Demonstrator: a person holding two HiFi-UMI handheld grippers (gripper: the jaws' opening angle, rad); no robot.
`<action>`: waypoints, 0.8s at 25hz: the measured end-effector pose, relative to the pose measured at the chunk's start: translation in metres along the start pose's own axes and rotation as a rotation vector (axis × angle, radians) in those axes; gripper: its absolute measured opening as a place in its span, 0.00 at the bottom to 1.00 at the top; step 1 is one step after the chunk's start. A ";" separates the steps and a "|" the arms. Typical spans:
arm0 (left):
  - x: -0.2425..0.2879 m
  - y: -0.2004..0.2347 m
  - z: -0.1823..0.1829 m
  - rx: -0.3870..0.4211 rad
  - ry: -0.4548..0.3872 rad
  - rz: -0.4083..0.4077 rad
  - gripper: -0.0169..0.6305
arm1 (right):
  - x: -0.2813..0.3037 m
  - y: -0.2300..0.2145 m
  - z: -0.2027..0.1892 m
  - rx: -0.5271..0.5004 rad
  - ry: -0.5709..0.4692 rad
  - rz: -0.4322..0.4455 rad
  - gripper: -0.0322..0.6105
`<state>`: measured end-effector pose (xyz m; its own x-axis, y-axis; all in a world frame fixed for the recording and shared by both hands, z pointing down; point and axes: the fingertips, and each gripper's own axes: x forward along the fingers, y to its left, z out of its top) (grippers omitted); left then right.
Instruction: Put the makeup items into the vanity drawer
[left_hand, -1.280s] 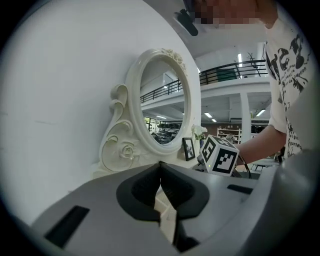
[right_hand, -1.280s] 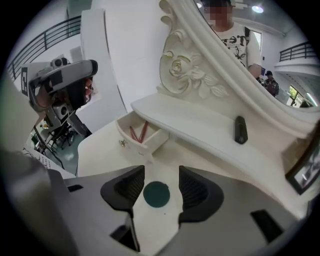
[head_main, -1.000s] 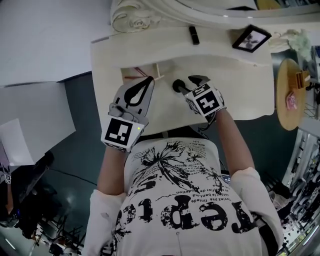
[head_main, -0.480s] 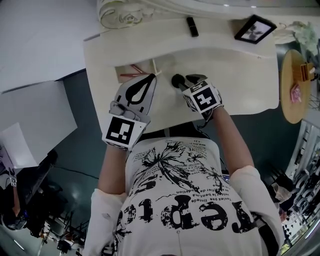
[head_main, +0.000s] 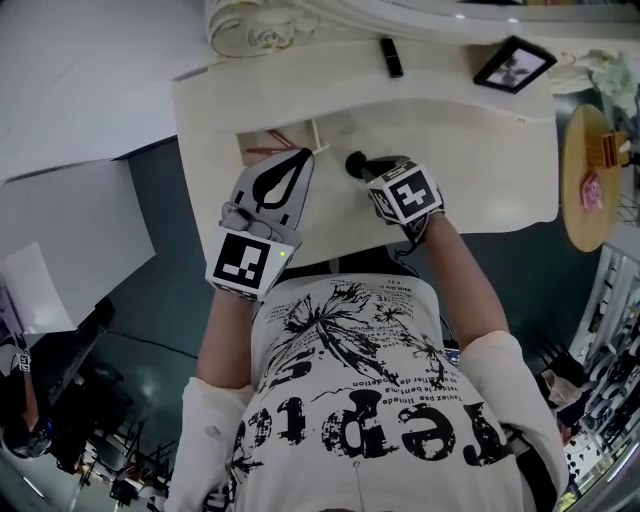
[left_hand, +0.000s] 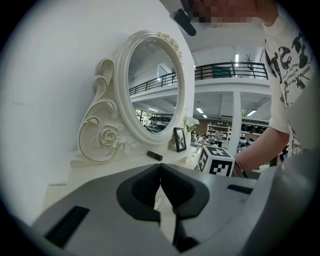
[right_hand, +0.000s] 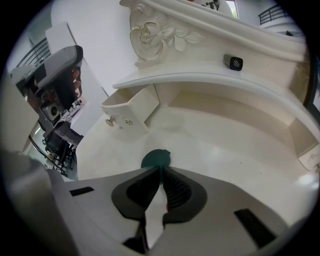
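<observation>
A dark green round compact (head_main: 355, 163) lies on the cream vanity top (head_main: 480, 150). My right gripper (head_main: 368, 167) is at its near edge, jaws closing, and the disc's rim (right_hand: 156, 159) sits pinched between the pads. The small drawer (head_main: 258, 142) stands pulled out at the left, with something thin and red inside; in the right gripper view the drawer (right_hand: 129, 109) shows its front knobs. My left gripper (head_main: 299, 160) hovers shut and empty beside the drawer. A black lipstick tube (head_main: 391, 57) lies on the upper shelf.
A framed photo (head_main: 515, 64) stands at the shelf's right end. The oval mirror (left_hand: 155, 85) with its carved rose frame rises at the back. A round wooden stand (head_main: 585, 180) sits to the right of the vanity. Dark floor lies to the left.
My right gripper's jaws have come together on the compact's edge; a second ago they stood apart around it. The left gripper has stayed in place.
</observation>
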<state>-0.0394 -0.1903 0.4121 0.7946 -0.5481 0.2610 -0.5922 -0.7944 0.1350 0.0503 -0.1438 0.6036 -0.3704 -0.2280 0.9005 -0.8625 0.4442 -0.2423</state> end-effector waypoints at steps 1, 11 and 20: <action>-0.002 0.001 0.000 0.003 0.008 0.000 0.05 | -0.001 0.000 0.000 -0.001 0.002 0.000 0.11; -0.032 0.008 0.011 0.032 0.006 0.042 0.05 | -0.043 0.012 0.044 -0.091 -0.091 -0.063 0.11; -0.077 0.025 0.027 0.046 -0.042 0.158 0.05 | -0.072 0.049 0.112 -0.252 -0.199 -0.081 0.11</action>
<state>-0.1122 -0.1750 0.3698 0.6972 -0.6770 0.2356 -0.7046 -0.7077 0.0514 -0.0038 -0.2030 0.4859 -0.3856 -0.4256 0.8187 -0.7888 0.6124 -0.0531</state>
